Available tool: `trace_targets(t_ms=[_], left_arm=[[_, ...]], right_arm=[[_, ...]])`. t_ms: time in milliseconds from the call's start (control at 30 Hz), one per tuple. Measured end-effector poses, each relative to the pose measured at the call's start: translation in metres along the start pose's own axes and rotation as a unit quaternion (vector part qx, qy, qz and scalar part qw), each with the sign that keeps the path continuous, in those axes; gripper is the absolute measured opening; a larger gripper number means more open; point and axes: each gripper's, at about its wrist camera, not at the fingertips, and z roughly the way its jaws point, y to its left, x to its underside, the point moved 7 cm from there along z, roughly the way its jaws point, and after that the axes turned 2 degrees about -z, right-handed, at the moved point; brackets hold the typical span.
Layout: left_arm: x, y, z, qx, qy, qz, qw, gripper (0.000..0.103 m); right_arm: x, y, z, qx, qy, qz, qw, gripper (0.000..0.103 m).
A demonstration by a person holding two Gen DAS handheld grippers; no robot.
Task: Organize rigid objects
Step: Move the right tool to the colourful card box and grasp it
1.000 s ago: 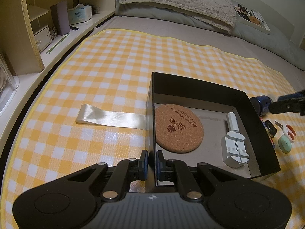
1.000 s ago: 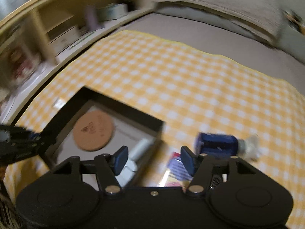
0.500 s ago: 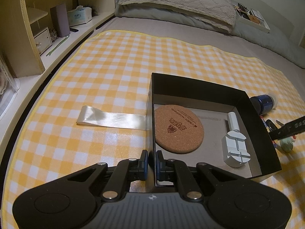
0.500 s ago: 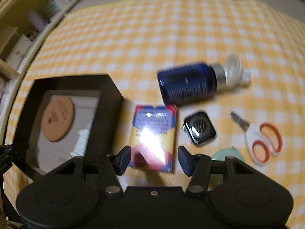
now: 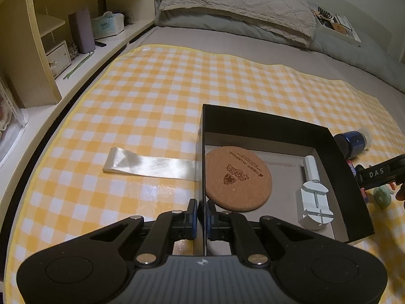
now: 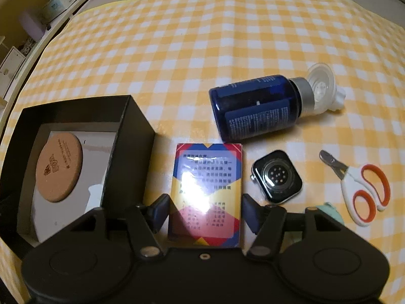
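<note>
The left gripper [image 5: 200,217] pinches the near-left wall of the black box [image 5: 265,129], which holds a cork coaster [image 5: 238,178] and a white tool [image 5: 314,202]. To its right, the right gripper [image 6: 204,211] hangs wide open astride the card pack [image 6: 206,192], holding nothing; beyond lie a blue bottle [image 6: 255,106], watch [image 6: 277,176] and clippers [image 6: 359,192].

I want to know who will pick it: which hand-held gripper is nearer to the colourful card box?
Right. The right hand-held gripper is open astride the card box; the left hand-held gripper is clamped on the black box wall, farther away.
</note>
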Motion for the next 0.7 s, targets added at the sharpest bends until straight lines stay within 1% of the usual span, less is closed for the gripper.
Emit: trace_targets(t_ms=[133, 200, 333, 433, 533, 600, 700], left_arm=[[-0.001, -0.001, 0.0, -0.002, -0.001, 0.001, 1.0, 0.007], [0.0, -0.002, 0.0, -0.002, -0.001, 0.0, 1.0, 0.007], [-0.001, -0.002, -0.001, -0.003, -0.002, 0.001, 1.0, 0.007], [-0.001, -0.003, -0.001, -0.005, -0.003, 0.003, 1.0, 0.007], [-0.001, -0.003, -0.001, -0.005, -0.003, 0.003, 1.0, 0.007], [-0.001, -0.003, -0.002, -0.006, -0.003, 0.003, 1.0, 0.007], [-0.001, -0.003, -0.002, -0.006, -0.004, 0.004, 1.0, 0.007]], right_arm=[[0.0, 0.005, 0.001, 0.003, -0.006, -0.011, 1.0, 0.061], [0.0, 0.004, -0.003, -0.007, -0.008, -0.017, 1.0, 0.06], [-0.002, -0.006, -0.029, -0.031, -0.018, -0.002, 0.999, 0.06], [-0.01, -0.013, -0.05, -0.041, -0.041, 0.016, 0.998, 0.06], [-0.021, -0.014, -0.075, -0.056, -0.077, 0.034, 0.995, 0.06], [-0.029, -0.009, -0.092, -0.072, -0.1, 0.044, 0.991, 0.06], [-0.037, 0.007, -0.114, -0.111, -0.127, 0.043, 0.985, 0.06]])
